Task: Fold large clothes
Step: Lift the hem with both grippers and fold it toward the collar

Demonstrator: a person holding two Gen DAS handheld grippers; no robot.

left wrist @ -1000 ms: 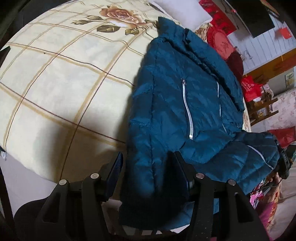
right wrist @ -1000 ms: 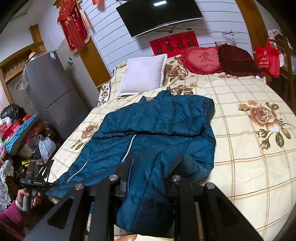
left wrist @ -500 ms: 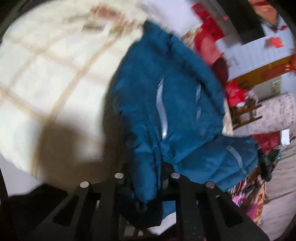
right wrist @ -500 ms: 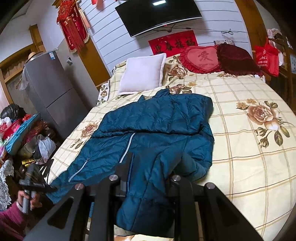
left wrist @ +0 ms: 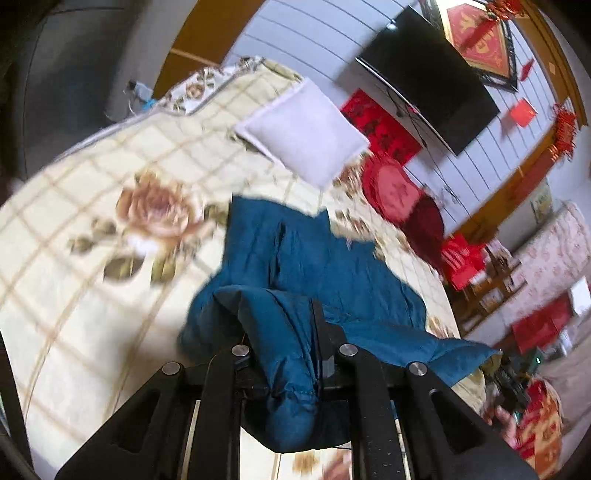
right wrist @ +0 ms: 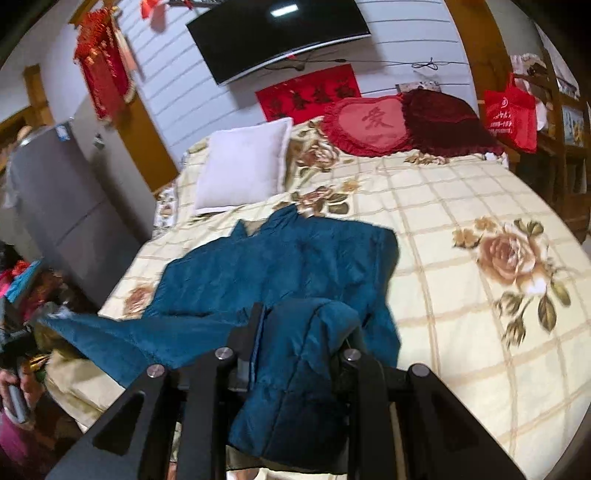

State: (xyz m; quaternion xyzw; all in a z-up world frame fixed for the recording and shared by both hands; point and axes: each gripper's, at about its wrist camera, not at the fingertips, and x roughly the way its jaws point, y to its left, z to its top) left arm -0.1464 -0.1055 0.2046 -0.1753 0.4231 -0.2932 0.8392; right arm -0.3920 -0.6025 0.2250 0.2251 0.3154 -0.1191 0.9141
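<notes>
A large teal quilted down jacket [right wrist: 280, 266] lies on the bed with its collar toward the pillows; it also shows in the left wrist view [left wrist: 332, 266]. My left gripper [left wrist: 282, 325] is shut on the jacket's bottom hem and holds a bunch of it raised off the bed. My right gripper [right wrist: 301, 325] is shut on the hem at the other corner, fabric draped between and below its fingers. The near part of the jacket is lifted while the upper part rests flat on the cream checked bedspread [right wrist: 461, 206].
A white pillow [right wrist: 243, 166], a red heart cushion [right wrist: 369, 125] and a dark red cushion [right wrist: 443, 122] lie at the head of the bed. A TV [right wrist: 277, 33] hangs on the wall. A grey fridge [right wrist: 59, 199] and clutter stand left; wooden shelves [right wrist: 565, 147] right.
My left gripper closed on the hem and swung up and toward the head of the bed. My right gripper lifted its corner too; the lower half of the jacket has risen off the bed.
</notes>
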